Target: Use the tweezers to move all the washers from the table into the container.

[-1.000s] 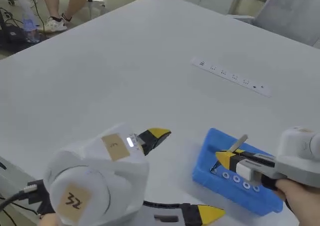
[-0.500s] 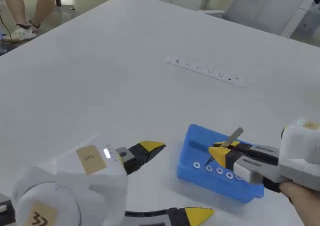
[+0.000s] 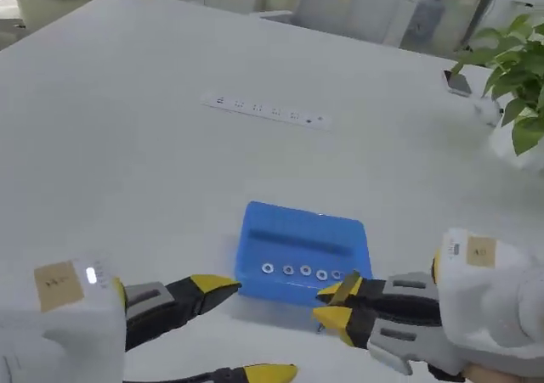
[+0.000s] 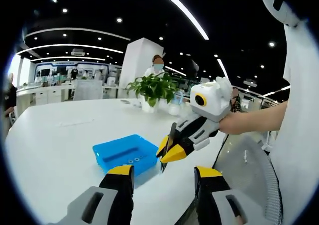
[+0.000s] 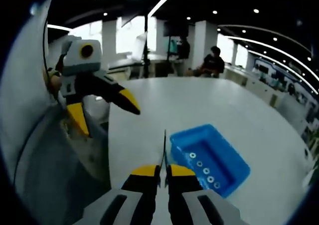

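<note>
A blue container (image 3: 302, 240) sits on the white table with several washers (image 3: 304, 271) in a row inside it. My right gripper (image 3: 330, 306) hovers at the container's near right corner, shut on thin dark tweezers (image 5: 164, 147) that point forward past the container (image 5: 212, 157). The washers (image 5: 203, 170) lie to the right of the tweezer tip. My left gripper (image 3: 242, 328) is low at the near left of the container, open and holding nothing. In the left gripper view, the right gripper (image 4: 171, 149) hangs beside the container (image 4: 124, 152) with the tweezers pointing down.
A white power strip (image 3: 268, 111) lies on the table beyond the container. A potted plant (image 3: 514, 77) stands at the far right. The table's near edge runs just below both grippers, with a mesh chair (image 4: 249, 170) beside it. People stand in the background.
The head camera has swung right. Relative to the container, my right gripper with the tweezers has drawn back from above the washers to its near edge. The left gripper stays open.
</note>
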`<state>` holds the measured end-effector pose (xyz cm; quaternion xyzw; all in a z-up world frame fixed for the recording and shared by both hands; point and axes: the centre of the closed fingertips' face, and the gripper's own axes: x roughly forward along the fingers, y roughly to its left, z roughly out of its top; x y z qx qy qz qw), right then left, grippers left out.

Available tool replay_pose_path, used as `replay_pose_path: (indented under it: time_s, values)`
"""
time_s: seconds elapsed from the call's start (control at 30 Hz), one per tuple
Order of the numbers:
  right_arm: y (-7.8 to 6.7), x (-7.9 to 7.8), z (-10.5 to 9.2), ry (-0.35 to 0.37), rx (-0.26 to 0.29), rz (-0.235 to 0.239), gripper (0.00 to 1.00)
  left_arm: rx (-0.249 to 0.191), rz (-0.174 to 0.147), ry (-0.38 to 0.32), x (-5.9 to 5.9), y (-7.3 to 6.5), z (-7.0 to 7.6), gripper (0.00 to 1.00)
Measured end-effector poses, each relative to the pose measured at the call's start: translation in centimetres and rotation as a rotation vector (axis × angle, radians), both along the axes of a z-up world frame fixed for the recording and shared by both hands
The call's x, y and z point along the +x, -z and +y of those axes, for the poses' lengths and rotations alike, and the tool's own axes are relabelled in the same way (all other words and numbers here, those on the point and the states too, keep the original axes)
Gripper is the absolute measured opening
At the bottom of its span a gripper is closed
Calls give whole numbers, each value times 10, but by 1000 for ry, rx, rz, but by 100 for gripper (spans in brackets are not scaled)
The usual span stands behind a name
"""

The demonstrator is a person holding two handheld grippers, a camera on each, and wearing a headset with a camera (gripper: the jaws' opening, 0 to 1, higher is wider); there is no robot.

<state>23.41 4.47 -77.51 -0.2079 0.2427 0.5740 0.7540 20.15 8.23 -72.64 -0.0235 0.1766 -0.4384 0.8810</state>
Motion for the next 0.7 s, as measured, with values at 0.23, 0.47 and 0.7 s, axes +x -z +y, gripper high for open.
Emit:
replay_pose_path:
  time_s: [0.23, 0.47, 0.7]
  values:
    - [7, -24, -2, -78, -39, -11, 4, -5, 33, 123, -14, -10, -18, 25]
    - [14, -45, -7, -158, -79, -5, 4, 155, -29, 298, -23, -3, -44, 14]
    - [23, -61, -14, -228, -148, -9, 4, 180, -34, 386, -27, 0, -66, 16]
